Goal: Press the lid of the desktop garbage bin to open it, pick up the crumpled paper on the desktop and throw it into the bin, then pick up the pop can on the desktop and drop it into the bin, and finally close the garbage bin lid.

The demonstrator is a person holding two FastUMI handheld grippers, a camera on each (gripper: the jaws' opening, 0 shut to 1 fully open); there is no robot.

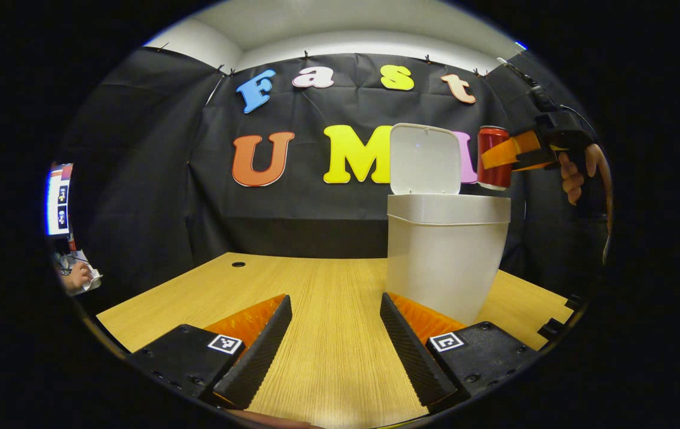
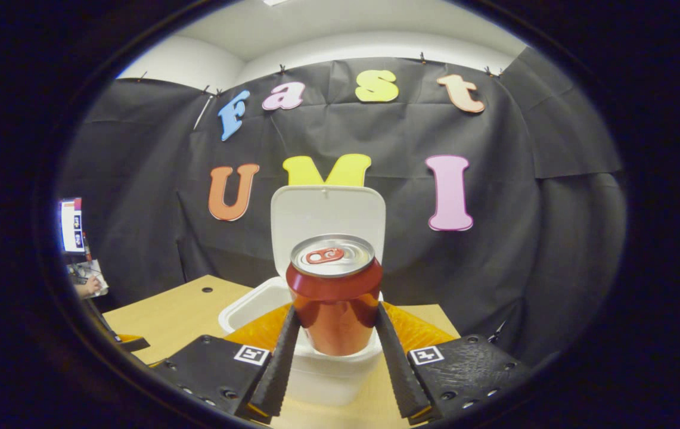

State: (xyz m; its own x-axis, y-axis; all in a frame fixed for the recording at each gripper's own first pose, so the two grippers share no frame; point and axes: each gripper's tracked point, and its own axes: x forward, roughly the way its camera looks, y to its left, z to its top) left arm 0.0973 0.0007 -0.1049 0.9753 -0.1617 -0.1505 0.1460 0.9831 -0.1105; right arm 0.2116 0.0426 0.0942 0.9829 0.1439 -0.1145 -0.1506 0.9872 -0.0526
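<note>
Right gripper (image 2: 335, 345) is clamped on one pop can (image 2: 334, 298), both fingers pressed against its sides; I hold it upright above the open mouth of the desktop garbage bin (image 2: 250, 310); in the left gripper view I see the same right gripper (image 1: 497, 158) out at the can (image 1: 493, 158), up beside the raised lid (image 1: 424, 159), with a hand (image 1: 578, 170) behind it. My left gripper (image 1: 335, 333) hangs low over the worktop (image 1: 316, 286) with its fingers spread wide and nothing between them; the bin (image 1: 447, 250) stands just ahead of its right-hand finger.

By count: one can, one bin, one lid, two grippers; I cannot see into the bin from either view.

The can is glossy red with a silver top and a red pull tab (image 2: 329, 255); no brand or print on its side is legible to me. The bin is plain white, tapering toward its base, with a rounded-square lid (image 2: 328, 217) standing upright on its rear hinge. Each gripper carries small square black-and-white marker tags (image 2: 425, 356); they bear a pattern, no readable words. The worktop is pale wood grain with one small dark hole (image 1: 238, 264) near its far edge.
</note>
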